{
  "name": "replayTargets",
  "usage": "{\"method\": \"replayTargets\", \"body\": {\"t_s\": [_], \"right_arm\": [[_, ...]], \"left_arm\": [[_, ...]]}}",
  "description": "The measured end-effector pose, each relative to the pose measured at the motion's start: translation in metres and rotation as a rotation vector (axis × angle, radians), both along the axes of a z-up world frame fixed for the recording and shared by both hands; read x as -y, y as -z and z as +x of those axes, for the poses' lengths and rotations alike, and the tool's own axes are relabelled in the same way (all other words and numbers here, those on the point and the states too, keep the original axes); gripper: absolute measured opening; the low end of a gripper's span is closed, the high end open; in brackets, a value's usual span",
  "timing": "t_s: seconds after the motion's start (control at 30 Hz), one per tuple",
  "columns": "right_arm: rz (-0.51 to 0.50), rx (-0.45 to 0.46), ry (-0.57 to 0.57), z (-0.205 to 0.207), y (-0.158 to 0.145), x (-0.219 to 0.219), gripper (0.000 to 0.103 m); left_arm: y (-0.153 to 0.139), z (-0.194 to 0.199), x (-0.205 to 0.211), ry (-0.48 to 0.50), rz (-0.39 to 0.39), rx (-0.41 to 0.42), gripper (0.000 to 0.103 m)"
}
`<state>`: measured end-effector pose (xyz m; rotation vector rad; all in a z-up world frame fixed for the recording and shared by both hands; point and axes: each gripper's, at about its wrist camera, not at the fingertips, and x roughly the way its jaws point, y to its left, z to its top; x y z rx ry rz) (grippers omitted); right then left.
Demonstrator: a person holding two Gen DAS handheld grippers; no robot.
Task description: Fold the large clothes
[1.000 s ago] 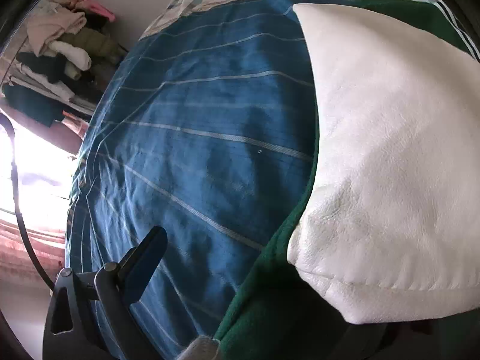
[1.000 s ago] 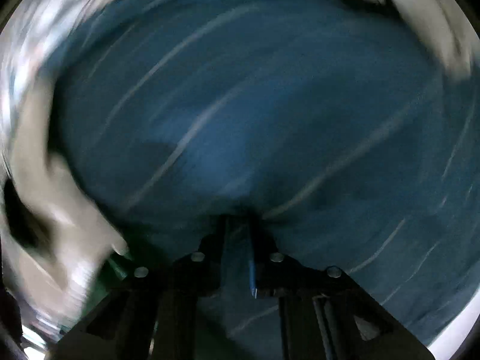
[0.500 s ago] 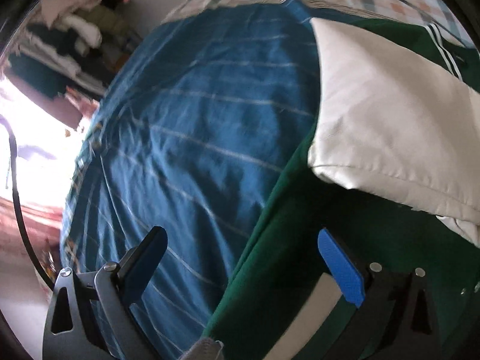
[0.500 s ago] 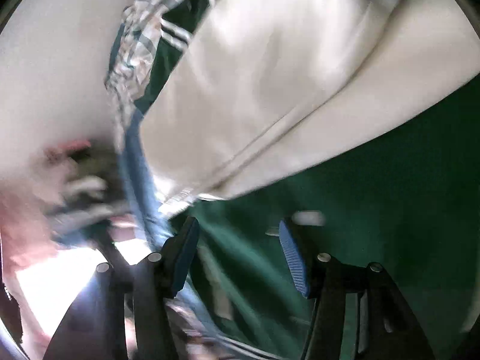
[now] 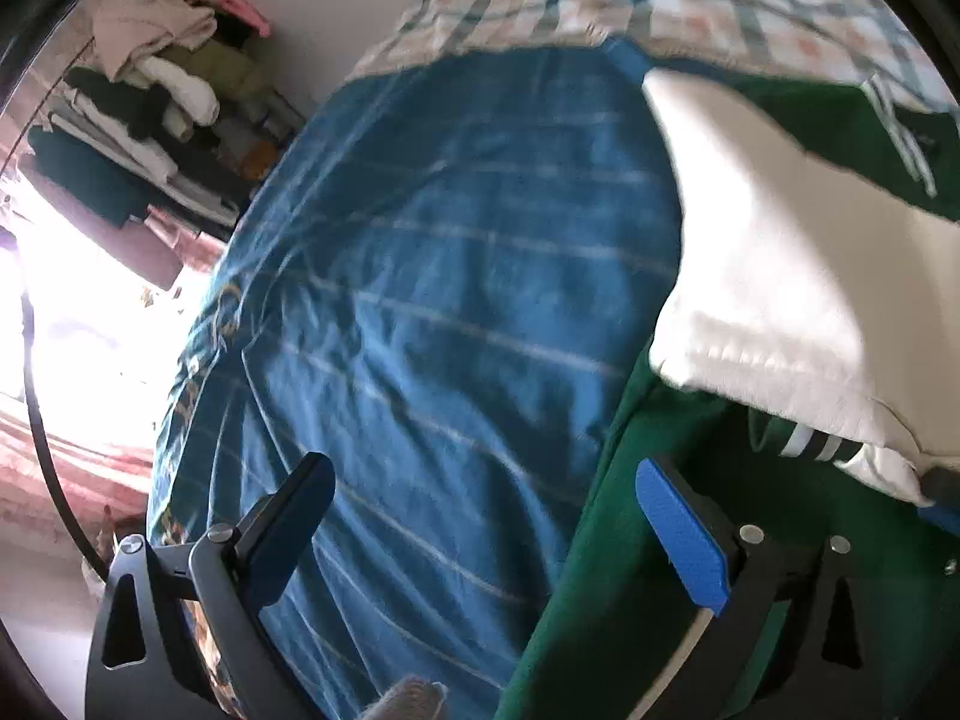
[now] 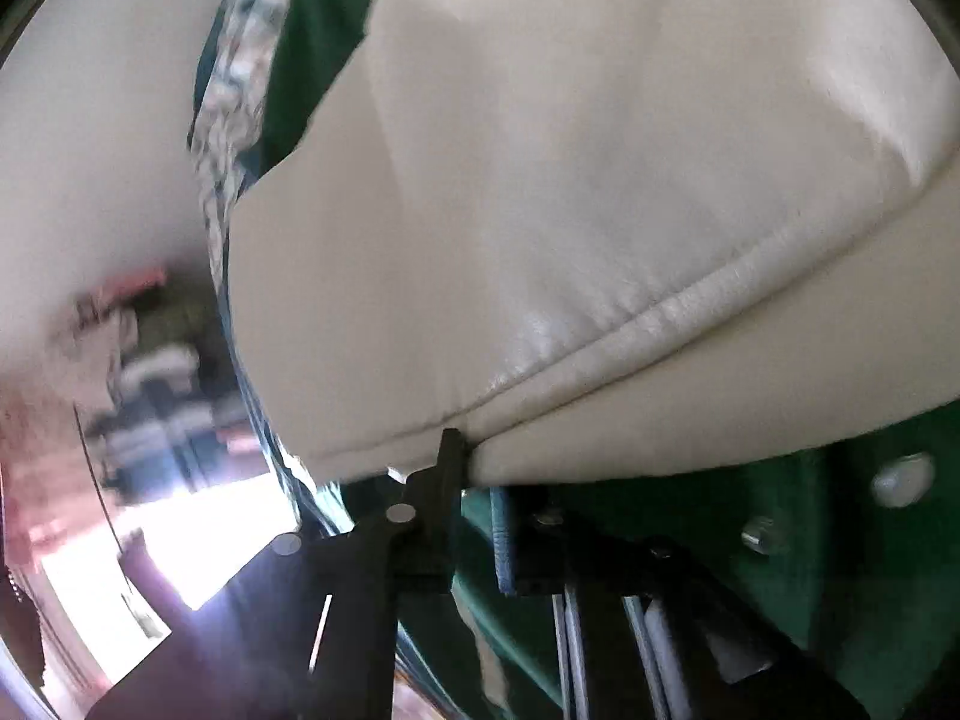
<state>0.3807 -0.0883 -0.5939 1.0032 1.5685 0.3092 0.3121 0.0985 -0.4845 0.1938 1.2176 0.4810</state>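
The right claw (image 6: 477, 480) has just been closed onto the white leather-like sleeve (image 6: 540, 240) of the green jacket (image 5: 600, 630); the left claw (image 5: 480, 528) is held apart over the blue striped bedsheet (image 5: 450, 300).

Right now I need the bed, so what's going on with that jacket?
A person with a gripper in each hand is folding a green jacket with white sleeves on the blue sheet. The right gripper has just been closing, with the edge of a white sleeve between its fingers. The left gripper hangs open, holding nothing.
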Motion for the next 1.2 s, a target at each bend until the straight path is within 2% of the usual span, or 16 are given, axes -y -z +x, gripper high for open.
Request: {"method": "replayTargets", "body": {"t_s": [0.1, 0.27, 0.3, 0.37, 0.4, 0.43, 0.47, 0.53, 0.67, 0.77, 0.83, 0.93, 0.97, 1.03, 1.1, 1.2], "right_arm": [[-0.086, 0.061, -0.041, 0.002, -0.043, 0.034, 0.066], [-0.358, 0.226, 0.073, 0.021, -0.106, 0.148, 0.068], [-0.437, 0.228, 0.097, 0.031, -0.105, 0.171, 0.07], [-0.473, 0.192, 0.124, 0.049, -0.087, 0.205, 0.07], [-0.458, 0.162, 0.109, 0.06, -0.068, 0.211, 0.068], [-0.451, 0.132, 0.074, 0.061, -0.054, 0.218, 0.058], [-0.464, 0.118, 0.053, 0.063, -0.047, 0.22, 0.027], [-0.464, 0.141, 0.035, 0.07, -0.051, 0.217, 0.006], [-0.487, 0.285, 0.124, 0.063, -0.109, 0.239, 0.006], [-0.482, 0.309, 0.203, 0.052, -0.145, 0.273, 0.006], [-0.497, 0.27, 0.205, 0.055, -0.141, 0.288, 0.006], [-0.538, 0.129, 0.164, 0.06, -0.094, 0.313, 0.007], [-0.533, 0.07, 0.138, 0.057, -0.075, 0.327, 0.013], [-0.477, -0.02, 0.161, 0.052, -0.046, 0.342, 0.015], [-0.469, 0.004, 0.18, 0.047, -0.056, 0.348, 0.033], [-0.565, 0.1, 0.161, 0.025, -0.097, 0.347, 0.061]], "left_arm": [[-0.013, 0.007, 0.009, 0.014, -0.016, 0.043, 0.103], [-0.025, 0.027, 0.023, 0.02, -0.038, 0.098, 0.103], [-0.026, 0.03, 0.025, 0.023, -0.037, 0.104, 0.103], [-0.028, 0.037, 0.032, 0.031, -0.034, 0.118, 0.103], [-0.029, 0.04, 0.035, 0.036, -0.03, 0.121, 0.103], [-0.03, 0.041, 0.039, 0.042, -0.024, 0.123, 0.103], [-0.032, 0.042, 0.041, 0.047, -0.018, 0.128, 0.103], [-0.035, 0.041, 0.047, 0.057, -0.005, 0.137, 0.103], [-0.045, 0.038, 0.056, 0.058, -0.01, 0.146, 0.103], [-0.051, 0.035, 0.065, 0.059, -0.063, 0.15, 0.103], [-0.044, 0.036, 0.081, 0.079, -0.095, 0.131, 0.103], [-0.024, 0.044, 0.101, 0.097, -0.104, 0.096, 0.103], [-0.016, 0.049, 0.106, 0.097, -0.101, 0.083, 0.103], [0.0, 0.059, 0.113, 0.1, -0.081, 0.062, 0.103], [0.01, 0.07, 0.114, 0.096, -0.081, 0.033, 0.103], [-0.002, 0.064, 0.113, 0.112, -0.09, 0.051, 0.103]]}}
